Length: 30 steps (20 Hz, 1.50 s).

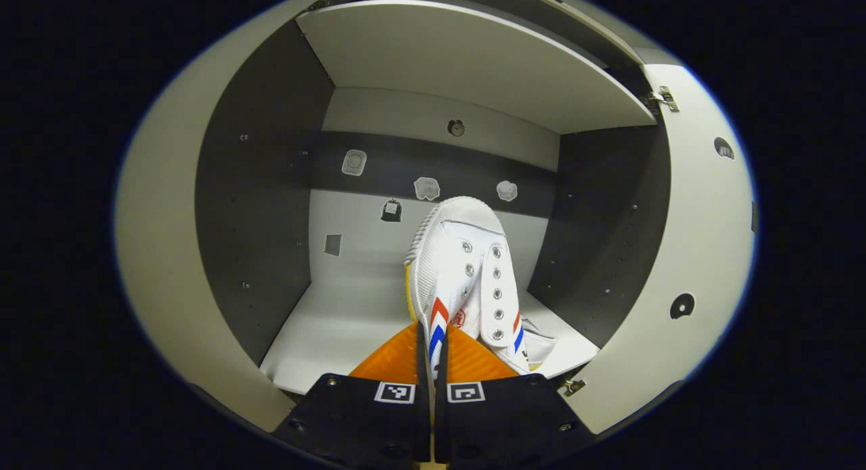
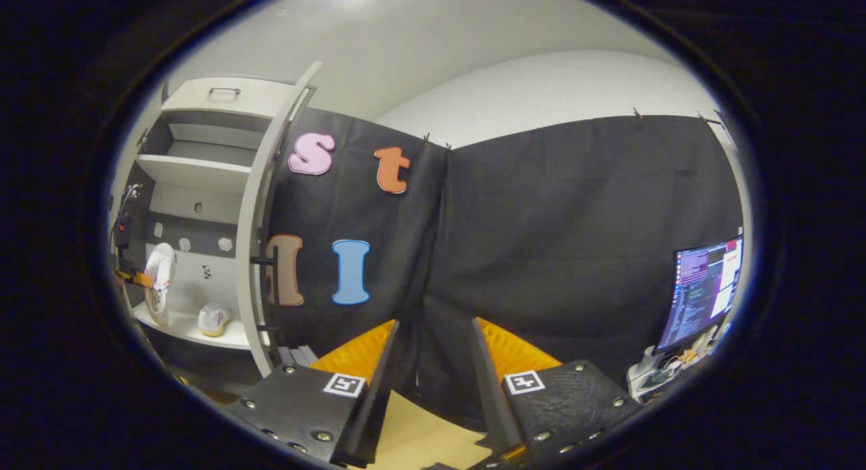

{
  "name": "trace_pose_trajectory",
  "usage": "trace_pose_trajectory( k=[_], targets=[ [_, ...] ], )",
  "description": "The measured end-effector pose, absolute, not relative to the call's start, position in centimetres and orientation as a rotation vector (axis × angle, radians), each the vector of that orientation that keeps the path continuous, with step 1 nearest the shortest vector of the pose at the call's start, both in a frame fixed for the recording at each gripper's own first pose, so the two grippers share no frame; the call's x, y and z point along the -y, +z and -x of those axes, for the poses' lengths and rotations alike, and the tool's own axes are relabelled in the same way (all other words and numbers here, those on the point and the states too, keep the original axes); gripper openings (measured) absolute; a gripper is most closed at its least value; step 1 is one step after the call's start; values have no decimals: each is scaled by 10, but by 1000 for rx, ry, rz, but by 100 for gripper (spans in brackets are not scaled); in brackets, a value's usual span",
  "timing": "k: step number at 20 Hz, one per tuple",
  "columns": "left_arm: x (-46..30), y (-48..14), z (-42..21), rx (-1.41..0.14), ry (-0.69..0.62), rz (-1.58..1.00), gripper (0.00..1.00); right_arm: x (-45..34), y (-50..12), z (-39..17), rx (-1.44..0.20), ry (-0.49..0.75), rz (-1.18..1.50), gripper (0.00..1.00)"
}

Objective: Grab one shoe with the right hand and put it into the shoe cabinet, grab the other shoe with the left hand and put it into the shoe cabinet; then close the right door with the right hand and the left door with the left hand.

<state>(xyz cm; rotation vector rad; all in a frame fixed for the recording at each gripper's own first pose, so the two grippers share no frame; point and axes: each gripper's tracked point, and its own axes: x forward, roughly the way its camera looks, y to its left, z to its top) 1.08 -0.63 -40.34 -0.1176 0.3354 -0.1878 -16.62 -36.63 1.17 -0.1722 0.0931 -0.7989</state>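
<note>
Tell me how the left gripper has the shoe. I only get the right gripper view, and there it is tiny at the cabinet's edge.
Observer: In the left gripper view, the left gripper is shut on the white shoe. Both fingers pinch its striped side wall.
Operator: Give me the toe's direction.
Observer: The toe points at the cabinet's back wall. The shoe is turned on its side, with the eyelets facing right in that view.
</note>
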Motion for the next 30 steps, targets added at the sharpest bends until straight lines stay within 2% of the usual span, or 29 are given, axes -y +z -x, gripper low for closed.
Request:
trace_pose_trajectory(
  k=[10,17,20,21,22,25,26,30],
  targets=[
    [11,-410,-13,-454,-155,67,3,377,10,200,-138,-919,255,59],
    [0,-431,-8,-547,-105,-10,4,375,6,185,-140,-912,251,61],
    [-4,-416,-18,-483,-93,-78,18,369,9,172,-133,-880,259,61],
    [-5,-407,-11,-470,-97,-72,27,367,12,168,-125,-867,260,60],
    [-5,-400,-8,-458,-94,-57,46,363,13,164,-119,-853,260,60],
    [1,-370,13,-387,-103,2,67,356,13,147,-115,-804,261,61],
    [4,-355,20,-352,-117,-2,79,353,12,142,-112,-784,256,60],
    [26,-293,68,-201,-196,-34,89,337,24,112,-72,-699,225,60]
  ],
)
